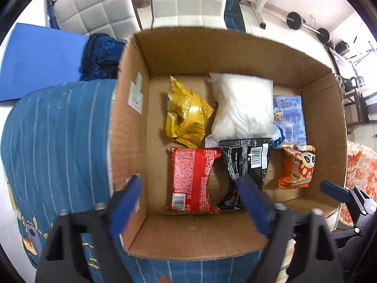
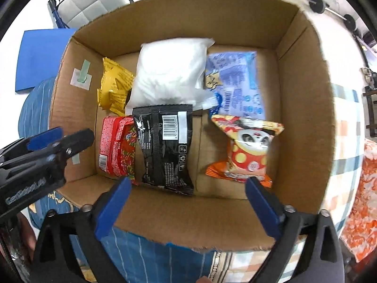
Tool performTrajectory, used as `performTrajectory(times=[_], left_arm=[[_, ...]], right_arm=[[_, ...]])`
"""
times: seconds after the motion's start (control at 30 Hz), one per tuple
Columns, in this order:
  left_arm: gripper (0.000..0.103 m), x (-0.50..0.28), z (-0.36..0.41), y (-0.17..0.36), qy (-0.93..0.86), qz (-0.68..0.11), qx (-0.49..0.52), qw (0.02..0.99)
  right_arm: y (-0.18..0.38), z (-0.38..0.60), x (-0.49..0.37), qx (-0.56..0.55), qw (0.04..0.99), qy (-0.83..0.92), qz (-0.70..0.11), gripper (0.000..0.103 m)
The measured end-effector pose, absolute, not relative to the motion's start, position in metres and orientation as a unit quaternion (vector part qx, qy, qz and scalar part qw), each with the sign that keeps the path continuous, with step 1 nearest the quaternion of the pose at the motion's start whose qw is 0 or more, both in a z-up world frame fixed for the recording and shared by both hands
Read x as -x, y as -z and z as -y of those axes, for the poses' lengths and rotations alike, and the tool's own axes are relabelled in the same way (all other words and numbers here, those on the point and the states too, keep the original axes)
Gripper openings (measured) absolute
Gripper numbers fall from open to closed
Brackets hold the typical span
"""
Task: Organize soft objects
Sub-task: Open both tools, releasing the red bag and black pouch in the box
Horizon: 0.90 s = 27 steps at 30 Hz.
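Six packs: all lie in the box [image 2: 304, 108], none held.
L gripper [image 1: 188, 202]: fingers spread wide, nothing between pads, hovers over near-left part of box. L finger [image 1: 124, 210] sits over box's left wall, R finger [image 1: 254, 207] over black pack.
R gripper [image 2: 187, 207]: fingers spread wide too, empty, over box's near wall; seen at right edge in left wrist view [image 1: 334, 189].
Red pack [image 1: 190, 179]: right ahead of L gripper, between its fingers, back side up w/ barcode near; touches black pack on its right.
Black pack [image 2: 165, 146]: ahead of R gripper, just left of centre; far edge overlaps white bag's near edge.
Orange pack [image 2: 245, 151]: panda print, ahead-right of R gripper, just beyond R fingertip; apart from black pack, bare cardboard btwn them.
White bag [image 2: 169, 73]: far row, middle, beyond black pack; puffy, touching yellow & blue packs on either side.
Yellow pack [image 1: 186, 115]: far-left from L gripper, crumpled, beyond red pack.
Blue pack [image 2: 235, 82]: far-right, flat, pale w/ print; near end under orange pack's top edge.
Box: open-top cardboard, sits on blue striped cloth [image 1: 54, 141]; label patch [image 1: 136, 94] on inner left wall.
Beyond box: white chairs [image 1: 188, 0], blue mat [image 1: 40, 59] far-left, barbell [image 1: 306, 23] far-right.
Right of box: orange-white fabric [image 2: 362, 200].
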<state>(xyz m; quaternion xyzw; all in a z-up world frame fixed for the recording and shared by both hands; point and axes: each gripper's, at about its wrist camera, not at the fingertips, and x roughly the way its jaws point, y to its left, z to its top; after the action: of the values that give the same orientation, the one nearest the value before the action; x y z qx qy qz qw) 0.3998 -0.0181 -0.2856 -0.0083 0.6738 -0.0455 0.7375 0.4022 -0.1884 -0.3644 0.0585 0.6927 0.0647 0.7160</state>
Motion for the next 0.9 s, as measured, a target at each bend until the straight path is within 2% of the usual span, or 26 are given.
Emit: performTrajectory(times=[0.1,0.43,0.9], left_arm=[[0.096,-0.392,0.018,0.275,0.045,-0.661,0.012,0.749],[0.096,-0.372,0.014,0.233,0.042,-0.626,0.003,0.779],[0.096,-0.285,0.005,0.131,0.035,-0.543,0.007,0.839]], right_arm=[[0.356,0.188,-0.395,-0.058,0.724,-0.056,-0.685,0.103],[0.315,0.204,-0.369,-0.072,0.745,-0.041,-0.662,0.103],[0.208,0.218,-0.278,-0.086,0.799,-0.031,-0.594,0.103]])
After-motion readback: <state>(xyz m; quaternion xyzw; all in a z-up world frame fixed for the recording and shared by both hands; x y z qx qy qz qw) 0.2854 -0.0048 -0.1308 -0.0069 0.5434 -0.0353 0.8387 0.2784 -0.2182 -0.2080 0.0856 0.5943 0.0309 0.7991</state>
